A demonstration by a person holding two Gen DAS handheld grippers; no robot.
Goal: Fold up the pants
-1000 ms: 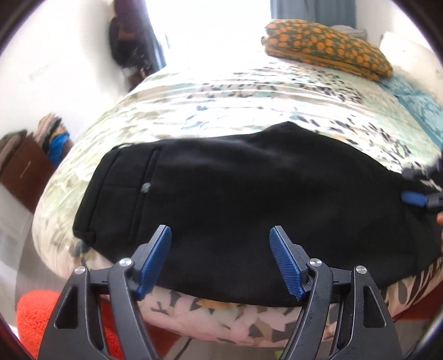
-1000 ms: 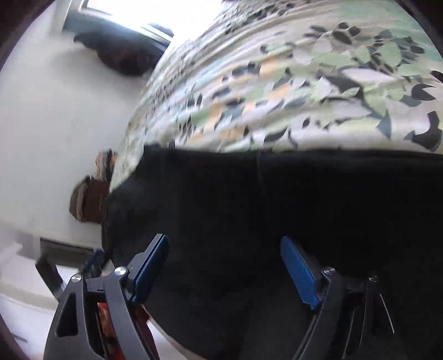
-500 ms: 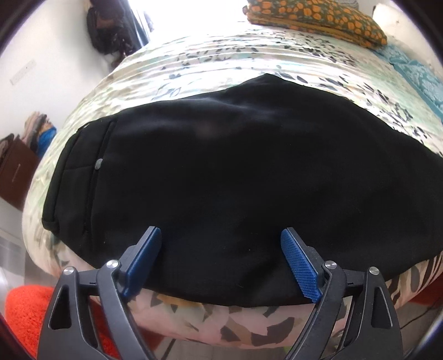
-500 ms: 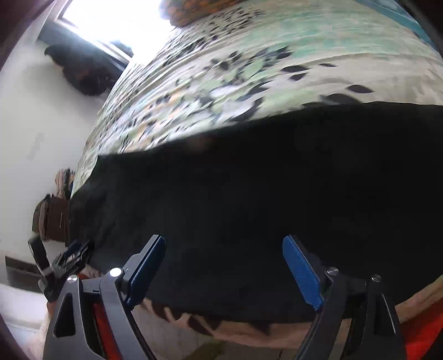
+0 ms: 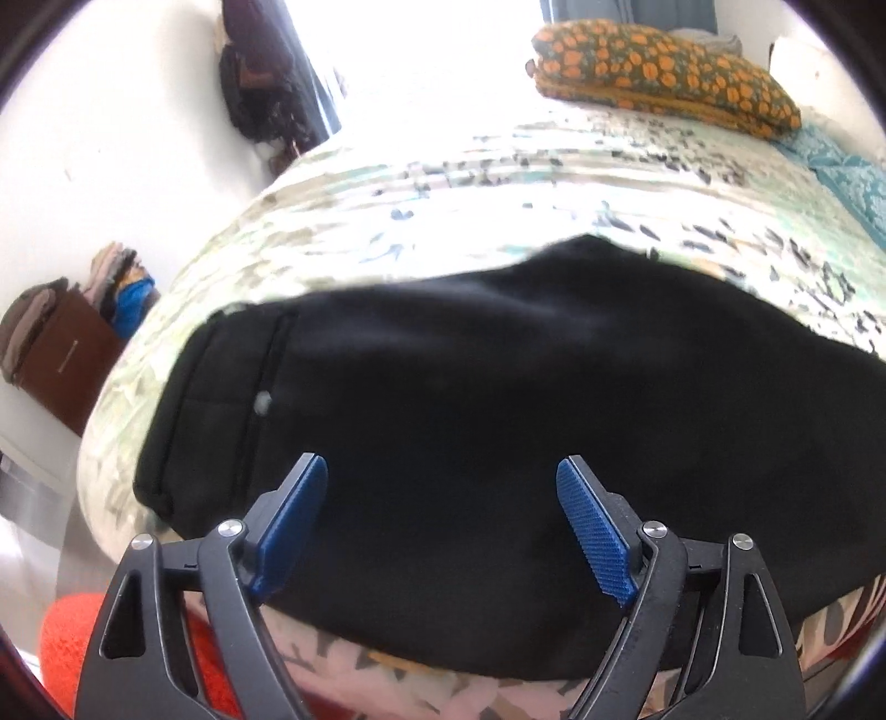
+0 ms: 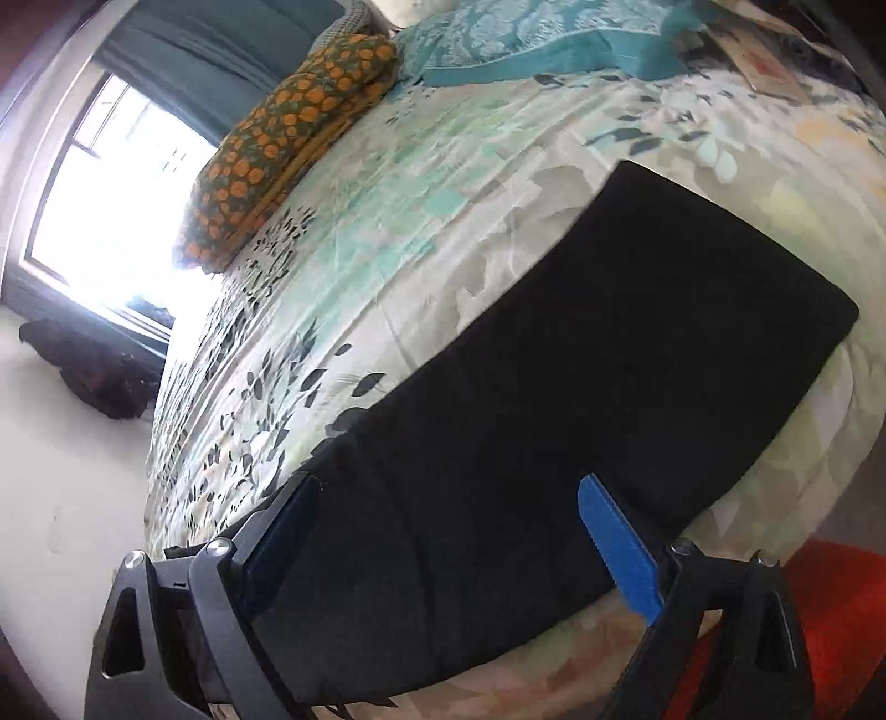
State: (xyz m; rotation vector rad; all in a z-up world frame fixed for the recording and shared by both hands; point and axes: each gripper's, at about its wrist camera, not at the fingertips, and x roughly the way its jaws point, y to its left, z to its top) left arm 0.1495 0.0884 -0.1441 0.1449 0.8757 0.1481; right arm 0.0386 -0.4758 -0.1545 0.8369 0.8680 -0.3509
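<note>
Black pants (image 5: 498, 399) lie flat along the near edge of a bed with a leaf-print cover (image 5: 443, 210). The waistband with a small button is at the left in the left wrist view. The legs stretch toward the hem at the upper right in the right wrist view (image 6: 554, 387). My left gripper (image 5: 443, 493) is open and empty, above the seat part near the waist. My right gripper (image 6: 454, 526) is open and empty, above the leg part near the bed's front edge.
An orange-dotted pillow (image 5: 664, 72) and a teal blanket (image 6: 526, 39) lie at the bed's far end. A red-orange rug (image 6: 830, 609) is on the floor below the bed edge. A brown box with stacked clothes (image 5: 61, 343) stands by the left wall.
Both grippers have pulled back from the pants. The right wrist view swung right and now shows the legs down to the hem. Both stay open.
</note>
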